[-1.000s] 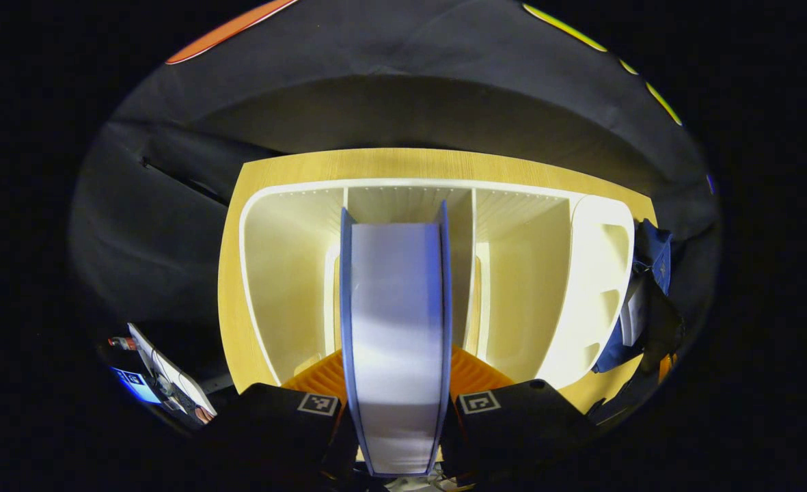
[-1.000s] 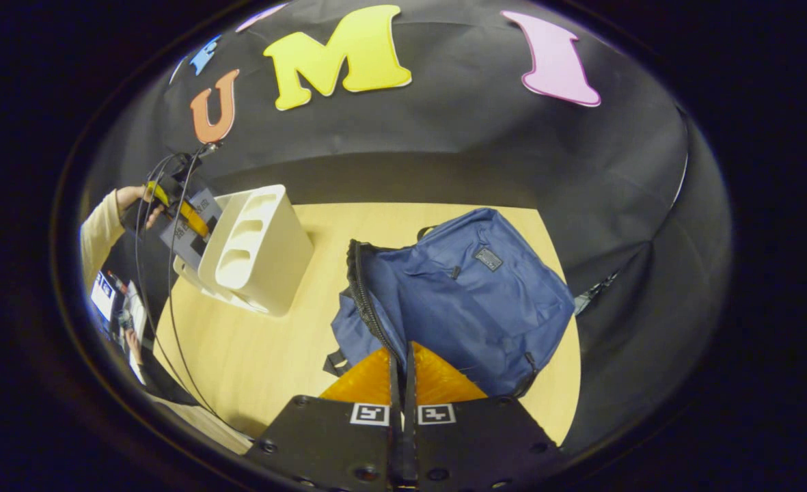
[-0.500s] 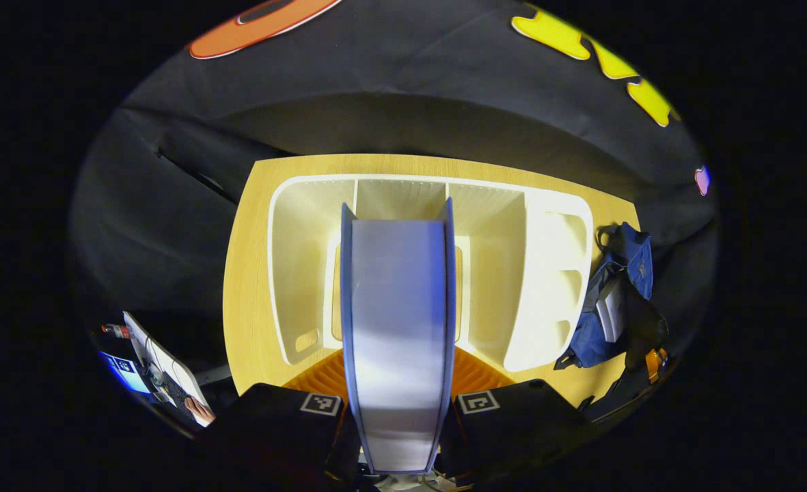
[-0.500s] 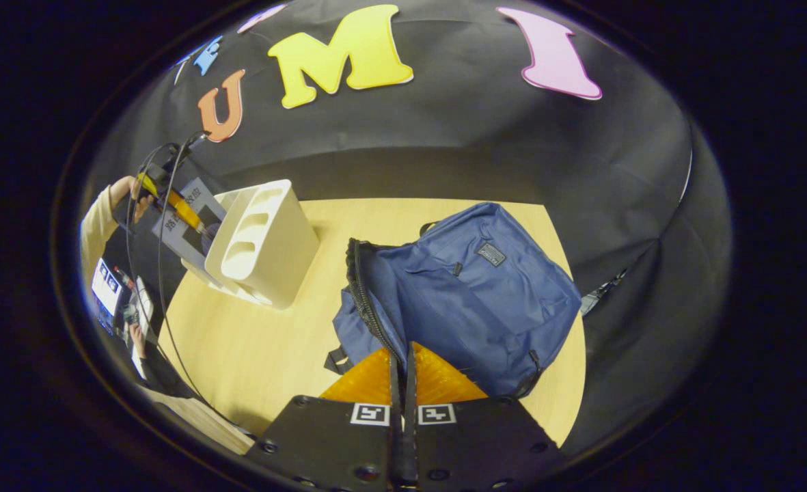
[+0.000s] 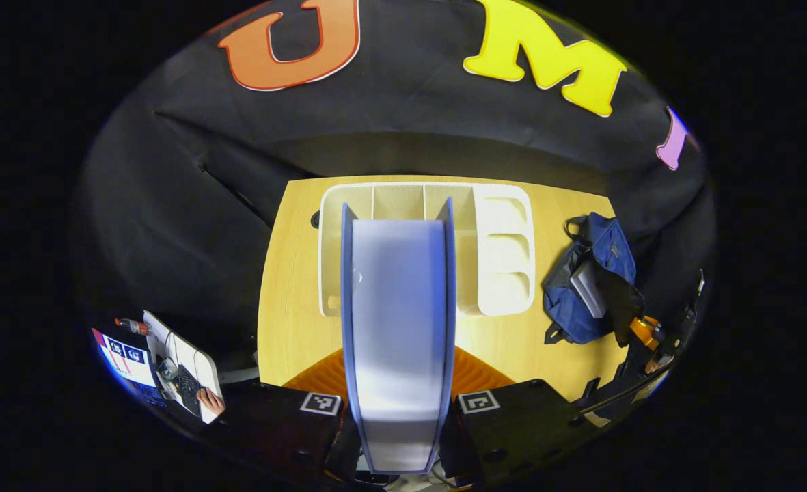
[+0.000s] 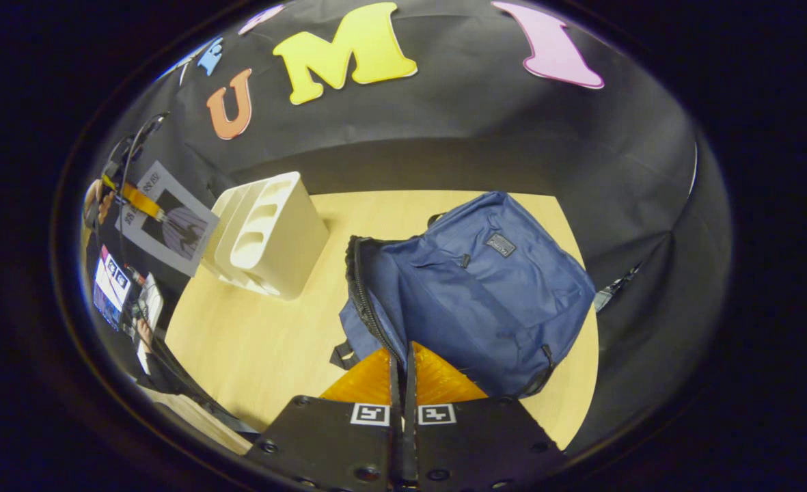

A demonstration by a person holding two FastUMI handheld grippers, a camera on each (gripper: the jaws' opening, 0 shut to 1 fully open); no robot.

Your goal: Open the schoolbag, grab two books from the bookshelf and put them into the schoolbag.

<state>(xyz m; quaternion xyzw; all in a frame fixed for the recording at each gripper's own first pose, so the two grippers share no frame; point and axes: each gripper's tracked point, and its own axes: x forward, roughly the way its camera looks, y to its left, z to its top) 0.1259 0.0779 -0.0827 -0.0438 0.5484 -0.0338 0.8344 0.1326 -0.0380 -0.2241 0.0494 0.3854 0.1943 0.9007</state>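
A book [image 5: 396,307] with blue covers and white page edges stands upright between the fingers of my left gripper [image 5: 398,372], which is shut on it, well above the white bookshelf [image 5: 505,253]. In the right gripper view the same book [image 6: 167,229] hangs at the far left beside the bookshelf [image 6: 266,232]. The blue schoolbag [image 6: 485,294] lies on the table with its zipper open. My right gripper [image 6: 403,362] is shut on the edge of the bag's opening. In the left gripper view the schoolbag [image 5: 594,287] shows a pale book inside.
Shelf and bag rest on a light wooden table [image 6: 253,342]. Black cloth walls close in behind and on both sides. Off the table's left edge stand a screen and papers [image 5: 171,355], with a person's hand near them.
My left gripper has risen and drawn back with the book, lifting it out of the shelf's middle slot. The right gripper stays shut on the bag's edge, barely moved.
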